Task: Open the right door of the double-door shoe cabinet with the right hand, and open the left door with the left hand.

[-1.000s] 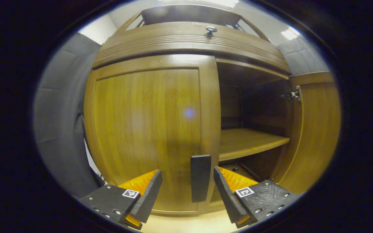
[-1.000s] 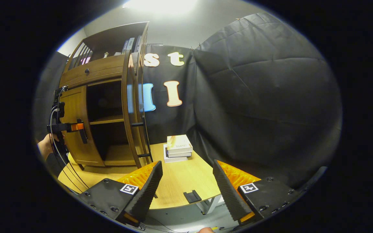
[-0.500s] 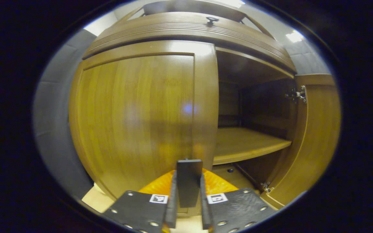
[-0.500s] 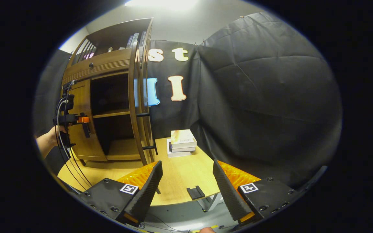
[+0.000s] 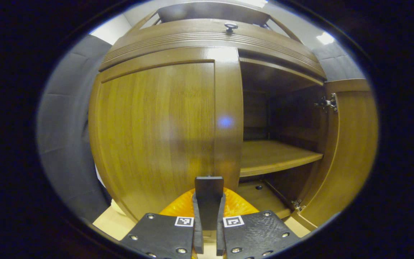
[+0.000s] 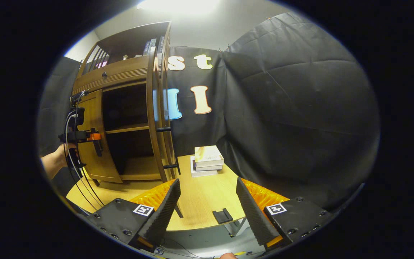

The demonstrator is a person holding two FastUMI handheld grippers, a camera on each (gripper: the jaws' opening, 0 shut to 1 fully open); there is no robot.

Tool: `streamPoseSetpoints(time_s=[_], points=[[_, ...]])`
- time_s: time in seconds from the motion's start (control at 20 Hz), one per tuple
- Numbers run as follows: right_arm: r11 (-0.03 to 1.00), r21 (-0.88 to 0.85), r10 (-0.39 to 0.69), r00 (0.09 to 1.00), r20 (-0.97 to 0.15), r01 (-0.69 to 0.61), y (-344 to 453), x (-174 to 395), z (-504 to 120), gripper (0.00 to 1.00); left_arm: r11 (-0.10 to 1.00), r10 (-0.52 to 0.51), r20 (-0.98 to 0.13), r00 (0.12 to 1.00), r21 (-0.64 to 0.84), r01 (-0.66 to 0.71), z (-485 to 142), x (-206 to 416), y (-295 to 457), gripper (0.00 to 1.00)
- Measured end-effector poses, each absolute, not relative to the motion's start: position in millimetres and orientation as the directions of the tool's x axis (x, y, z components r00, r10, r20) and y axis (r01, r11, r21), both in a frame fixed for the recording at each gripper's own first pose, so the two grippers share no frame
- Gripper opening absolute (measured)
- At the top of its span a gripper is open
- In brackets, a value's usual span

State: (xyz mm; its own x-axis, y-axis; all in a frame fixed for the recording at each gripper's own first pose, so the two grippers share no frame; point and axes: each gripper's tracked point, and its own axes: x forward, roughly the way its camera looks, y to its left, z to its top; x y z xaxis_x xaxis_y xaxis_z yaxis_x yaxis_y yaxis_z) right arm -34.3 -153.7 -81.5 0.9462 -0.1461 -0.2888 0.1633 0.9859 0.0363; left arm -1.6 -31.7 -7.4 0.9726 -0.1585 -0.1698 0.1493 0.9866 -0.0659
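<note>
The left hand-held gripper (image 5: 207, 230) is closed on the dark handle (image 5: 209, 201) of the left door (image 5: 156, 129), with a finger pressing on each side of the handle. The left door of the shoe cabinet (image 5: 210, 36) looks closed or nearly closed; I cannot tell if it is already a little ajar. The right door (image 5: 350, 151) stands wide open, with a metal hinge (image 5: 326, 104) on its inner side, and inside the cabinet a wooden shelf (image 5: 275, 156) is seen. A small knob (image 5: 230, 26) sits on the band above the doors.

In the right gripper view, the right hand-held gripper (image 6: 207, 208) has its fingers apart and holds nothing; it hangs over the near edge of the wooden surface (image 6: 207, 198), well apart from the cabinet. The cabinet stands on this surface at the left, and there the left hand-held gripper is at the left door, held by a hand (image 6: 58, 158) with cables hanging down. A stack of books (image 6: 207, 163) lies on the surface near the open right door, and a small dark bracket (image 6: 222, 216) lies at the near edge. The top book has some print on its edge, but it is too small to read. Each finger carries a small square marker, without readable words.
</note>
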Motion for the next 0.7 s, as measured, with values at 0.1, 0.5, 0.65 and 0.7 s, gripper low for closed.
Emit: streamPoseSetpoints(time_s=[0.1,0.5,0.65,0.7], points=[[0.989,0.037,-0.124,0.949,-0.289,0.14,-148.5,-29.6,-82.2,0.98,0.987,-0.155,-0.158,0.975,-0.056,0.148,-5.7,-20.3,-26.2,0.18],[0.997,0.051,-0.033,0.96,-0.278,0.049,-124.8,-6.9,-81.7,0.92,0.986,-0.164,-0.166,0.972,-0.055,0.157,-0.5,-68.3,-3.2,0.18],[0.999,0.049,-0.007,0.961,-0.277,0.021,-116.1,-4.5,-80.9,0.92,0.987,-0.16,-0.17,0.972,-0.054,0.153,3.5,-80.9,5.3,0.14],[0.999,0.048,0.0,0.961,-0.276,0.014,-112.9,-4.4,-81.7,0.92,0.987,-0.158,-0.172,0.972,-0.054,0.151,1.2,-90.6,13.8,0.14]])
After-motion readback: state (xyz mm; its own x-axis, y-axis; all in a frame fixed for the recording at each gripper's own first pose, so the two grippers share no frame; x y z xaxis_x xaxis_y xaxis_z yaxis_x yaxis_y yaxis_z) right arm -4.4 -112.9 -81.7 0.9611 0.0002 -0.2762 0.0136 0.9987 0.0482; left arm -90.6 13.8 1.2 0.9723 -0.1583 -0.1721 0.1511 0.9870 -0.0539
